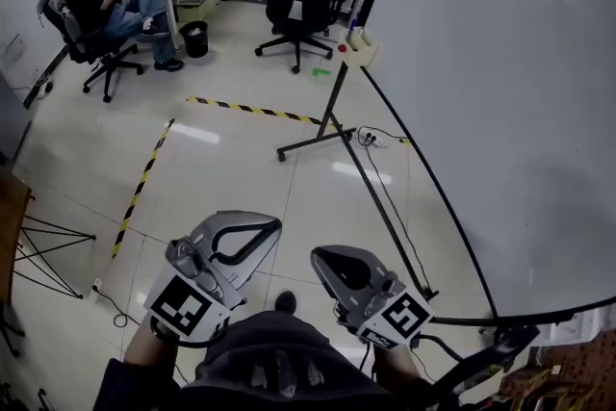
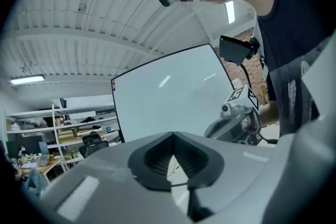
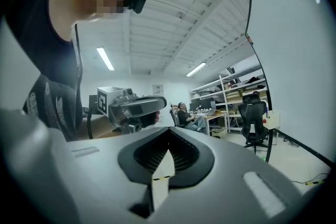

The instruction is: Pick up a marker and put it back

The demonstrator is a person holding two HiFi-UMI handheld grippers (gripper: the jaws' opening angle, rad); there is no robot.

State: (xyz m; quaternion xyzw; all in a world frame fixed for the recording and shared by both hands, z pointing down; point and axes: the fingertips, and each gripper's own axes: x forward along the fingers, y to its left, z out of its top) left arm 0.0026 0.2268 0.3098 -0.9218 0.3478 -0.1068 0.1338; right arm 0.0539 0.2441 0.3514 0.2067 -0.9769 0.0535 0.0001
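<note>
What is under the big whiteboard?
A black stand resting on the floor, and a power strip with cables. The whiteboard covers whatever floor lies behind it.

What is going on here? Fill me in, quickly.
A person stands on an office floor beside a large whiteboard, holding a gripper in each hand, low in front of the body. The left gripper and the right gripper both have their jaws together with nothing between them. A small tray sits at the board's far corner, and its contents are too small to make out. Nothing is being handled at this moment.
</note>
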